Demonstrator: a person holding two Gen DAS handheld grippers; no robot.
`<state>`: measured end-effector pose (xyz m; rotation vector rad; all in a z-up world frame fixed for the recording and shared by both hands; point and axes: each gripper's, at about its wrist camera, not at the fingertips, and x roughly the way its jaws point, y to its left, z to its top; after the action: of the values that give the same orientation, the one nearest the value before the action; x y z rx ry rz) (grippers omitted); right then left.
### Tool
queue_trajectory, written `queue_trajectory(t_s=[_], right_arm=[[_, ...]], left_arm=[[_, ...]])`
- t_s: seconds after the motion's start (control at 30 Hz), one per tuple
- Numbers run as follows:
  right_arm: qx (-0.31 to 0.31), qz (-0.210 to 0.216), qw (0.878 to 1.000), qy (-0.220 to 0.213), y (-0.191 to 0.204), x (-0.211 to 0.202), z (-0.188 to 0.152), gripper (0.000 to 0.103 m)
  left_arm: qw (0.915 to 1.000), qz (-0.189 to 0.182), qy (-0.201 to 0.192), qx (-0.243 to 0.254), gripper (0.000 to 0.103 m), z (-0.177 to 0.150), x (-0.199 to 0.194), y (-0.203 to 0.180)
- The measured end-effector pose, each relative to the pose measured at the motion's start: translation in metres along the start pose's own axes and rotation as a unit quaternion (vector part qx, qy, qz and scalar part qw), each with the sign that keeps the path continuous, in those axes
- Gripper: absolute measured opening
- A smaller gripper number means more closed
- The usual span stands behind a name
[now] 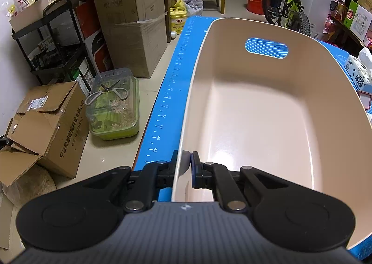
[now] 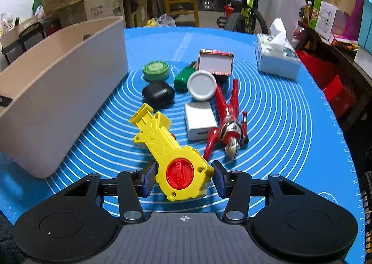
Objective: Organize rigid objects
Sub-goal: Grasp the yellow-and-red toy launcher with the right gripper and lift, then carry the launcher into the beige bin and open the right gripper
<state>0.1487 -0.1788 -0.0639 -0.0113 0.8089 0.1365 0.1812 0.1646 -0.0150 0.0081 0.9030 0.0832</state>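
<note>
The left gripper (image 1: 186, 166) was clamped on the near wall of the beige storage bin (image 1: 267, 110), which stood on the blue mat (image 1: 167, 101). The right gripper (image 2: 183, 177) had its jaws pressed against the round end of the yellow toy launcher (image 2: 167, 150), lying on the mat just right of the bin. Beyond it lay a white charger (image 2: 200, 120), a red hero figure (image 2: 229, 124), a black earbud case (image 2: 158, 94) and a tissue box (image 2: 276, 56).
</note>
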Motion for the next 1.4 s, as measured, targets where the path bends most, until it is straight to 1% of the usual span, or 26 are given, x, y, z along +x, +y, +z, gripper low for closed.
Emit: queue_trajectory(t_s=[0.13, 0.33, 0.43, 0.6, 0.77, 0.93, 1.0, 1.13, 1.27, 1.4], right_arm=[[0.005, -0.002, 0.999, -0.033, 0.002, -0.017, 0.014, 0.055], [0.002, 0.009, 0.995, -0.096, 0.017, -0.041, 0.053, 0.055], [-0.009, 0.025, 0.993, -0.118, 0.035, -0.045, 0.078, 0.055], [-0.043, 0.051, 0.99, -0.128, 0.074, -0.039, 0.112, 0.055], [-0.095, 0.066, 0.988, -0.107, 0.121, -0.018, 0.125, 0.056], [-0.149, 0.076, 0.983, -0.074, 0.163, 0.001, 0.12, 0.056], [-0.175, 0.077, 0.979, -0.064, 0.178, 0.006, 0.116, 0.056], [-0.235, 0.068, 0.968, -0.049, 0.205, 0.013, 0.108, 0.055], [-0.247, 0.067, 0.966, -0.029, 0.216, 0.015, 0.104, 0.056], [-0.26, 0.066, 0.963, -0.01, 0.218, 0.023, 0.096, 0.056]], left_arm=[[1.0, -0.001, 0.0, -0.003, 0.011, -0.001, 0.0, -0.001], [1.0, -0.002, 0.001, -0.004, 0.011, -0.002, -0.001, 0.0], [1.0, -0.001, 0.001, -0.005, 0.011, -0.002, -0.001, 0.0], [1.0, -0.001, 0.001, -0.006, 0.011, -0.001, -0.001, 0.001], [1.0, 0.0, 0.001, -0.006, 0.011, -0.002, 0.0, 0.001], [1.0, 0.002, 0.002, -0.004, 0.011, -0.001, 0.001, 0.0], [1.0, 0.001, 0.005, -0.006, 0.011, 0.0, 0.001, 0.0], [0.9999, -0.002, 0.005, -0.01, 0.011, 0.0, 0.002, 0.003], [0.9999, 0.0, 0.005, -0.01, 0.011, 0.0, 0.001, 0.001], [0.9998, -0.003, 0.009, -0.016, 0.011, 0.001, 0.002, 0.001]])
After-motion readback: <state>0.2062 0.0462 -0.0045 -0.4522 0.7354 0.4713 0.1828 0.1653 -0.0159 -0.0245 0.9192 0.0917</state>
